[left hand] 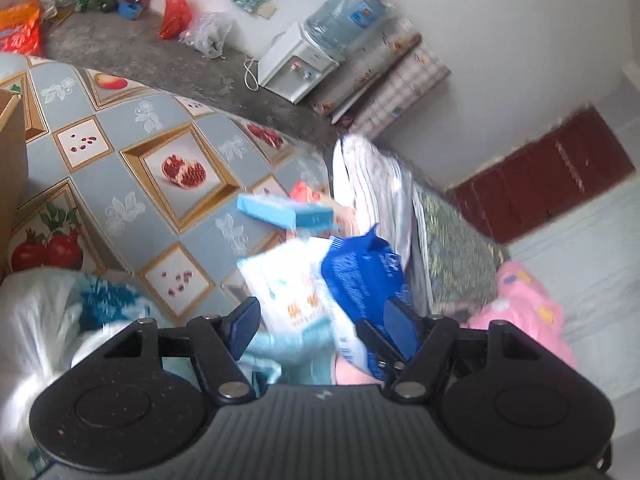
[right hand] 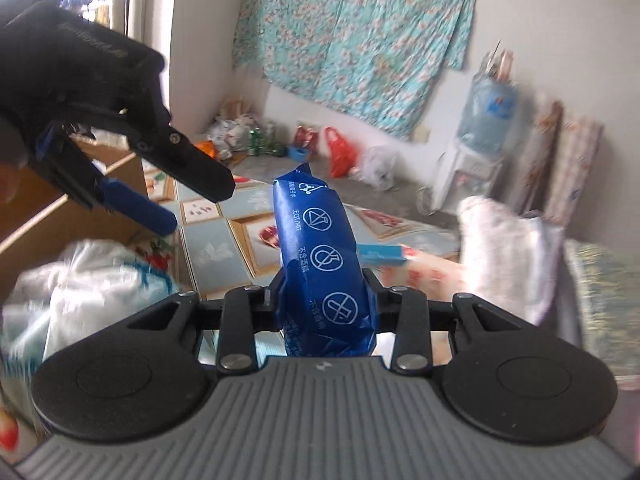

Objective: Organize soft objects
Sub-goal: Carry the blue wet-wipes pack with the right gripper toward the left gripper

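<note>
Left to right. A brown cardboard box [right hand: 80,196] stands open at the table's left edge, a likely bin for sorted items. Beside it lies a crumpled white plastic bag with blue print [right hand: 92,280], slack on the fruit-patterned vinyl tablecloth [left hand: 132,168]. Above the box hangs the left gripper [right hand: 184,200], its jaws apart with nothing between them, apparently free to take the next item. At centre, the right gripper [right hand: 326,300] is clamped on a soft dark-blue plastic wipes pack printed with white round symbols [right hand: 320,248]; the pads pinch its lower half, so the pack stands upright, raised off the cloth for carrying. In the left wrist view a white soft pack with pale-blue print [left hand: 288,280] lies just beside the blue pack. Behind them a flat light-blue carton [left hand: 286,210] rests on the table, then a folded white towel [right hand: 500,240] at the right, awaiting sorting.
</note>
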Demonstrator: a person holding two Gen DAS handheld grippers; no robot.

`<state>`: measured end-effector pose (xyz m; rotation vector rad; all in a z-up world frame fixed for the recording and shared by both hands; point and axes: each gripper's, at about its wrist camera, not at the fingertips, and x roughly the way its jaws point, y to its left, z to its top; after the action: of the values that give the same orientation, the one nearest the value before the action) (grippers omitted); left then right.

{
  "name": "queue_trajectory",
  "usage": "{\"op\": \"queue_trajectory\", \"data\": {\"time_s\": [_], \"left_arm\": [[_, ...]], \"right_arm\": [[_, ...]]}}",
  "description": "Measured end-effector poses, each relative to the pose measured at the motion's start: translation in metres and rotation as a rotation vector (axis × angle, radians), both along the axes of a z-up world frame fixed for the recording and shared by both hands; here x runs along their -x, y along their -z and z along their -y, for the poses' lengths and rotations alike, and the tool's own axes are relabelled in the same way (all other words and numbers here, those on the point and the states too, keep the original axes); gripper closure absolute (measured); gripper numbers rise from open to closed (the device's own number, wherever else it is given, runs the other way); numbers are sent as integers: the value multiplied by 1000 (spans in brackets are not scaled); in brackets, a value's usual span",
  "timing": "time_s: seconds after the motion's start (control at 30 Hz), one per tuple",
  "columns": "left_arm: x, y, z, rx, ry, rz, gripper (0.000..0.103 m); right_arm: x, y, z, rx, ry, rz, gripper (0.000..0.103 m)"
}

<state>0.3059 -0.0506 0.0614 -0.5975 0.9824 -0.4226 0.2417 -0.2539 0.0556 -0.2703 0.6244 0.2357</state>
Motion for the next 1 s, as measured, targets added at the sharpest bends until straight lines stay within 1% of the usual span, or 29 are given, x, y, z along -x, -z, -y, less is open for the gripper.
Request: {"op": "queue_trajectory", "data": {"time_s": [0.07,0.13,0.17,0.2,0.27,0.3,0.37,0.43,0.5,0.6,0.67,0.73,0.77,0.83,0.97,1.0], "left_arm": [[15,-1,8,-11,20,3,34],[31,2,16,-14,34,13,33],[39,4,20,-14,34,18,33],[48,9,22,-15,34,26,33],[64,19,29,-44,25,48,33],[72,26,31,-56,19,54,33],[83,43,32,-46,12,29,34],[93,59,30,-17,12,-5,36],[102,69,28,-2,10,-17,36],[115,75,26,-12,9,-2,36],[122,75,25,-16,22,9,36],[128,76,26,-18,45,26,36],[131,76,26,-26,58,33,36],[137,78,25,-38,77,45,36],[146,82,31,-57,158,68,36],[150,82,35,-73,190,88,36]], "right_arm": [[23,2,-3,73,1,18,69],[43,11,-8,156,5,14,70],[52,18,-13,200,2,14,73],[63,24,-20,247,1,22,80],[78,37,-29,319,4,40,82],[82,42,-33,329,-2,46,82],[86,54,-39,302,-23,24,82],[90,64,-40,249,-38,-10,83],[93,66,-34,184,-30,-21,83],[96,56,-3,-13,29,-35,83],[106,47,25,-166,73,-29,83],[123,38,54,-278,139,-20,82],[133,35,69,-333,177,-15,80],[159,26,92,-445,214,-15,76],[209,29,122,-650,294,-53,58],[222,32,125,-703,314,-59,58]]}}
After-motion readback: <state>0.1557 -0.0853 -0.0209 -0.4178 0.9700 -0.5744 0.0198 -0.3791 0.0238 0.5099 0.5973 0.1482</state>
